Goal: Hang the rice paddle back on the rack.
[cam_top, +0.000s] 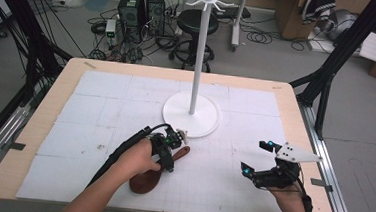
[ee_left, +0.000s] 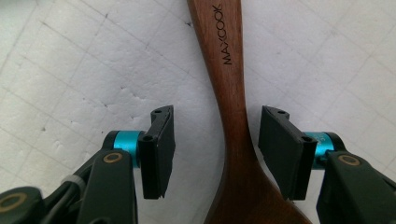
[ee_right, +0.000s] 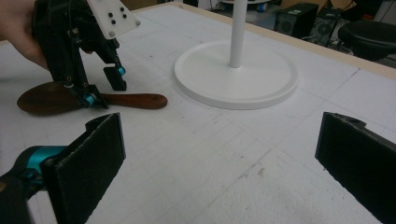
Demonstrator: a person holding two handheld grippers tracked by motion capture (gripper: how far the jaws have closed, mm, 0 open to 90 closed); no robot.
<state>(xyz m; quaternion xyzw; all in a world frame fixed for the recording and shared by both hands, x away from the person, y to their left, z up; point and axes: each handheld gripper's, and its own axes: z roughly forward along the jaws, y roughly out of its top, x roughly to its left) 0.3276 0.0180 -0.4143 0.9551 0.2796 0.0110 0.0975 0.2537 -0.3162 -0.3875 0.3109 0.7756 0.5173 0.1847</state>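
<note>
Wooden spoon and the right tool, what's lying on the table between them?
Nothing: in the high view, bare white gridded mat runs from the wooden spoon to the right tool. The right gripper view shows the same.

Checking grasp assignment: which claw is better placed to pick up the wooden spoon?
Left. The left claw already straddles the wooden spoon at its neck, pads either side but not yet pressing. The right claw sits open over bare mat, well off to the side of the white stand.
</note>
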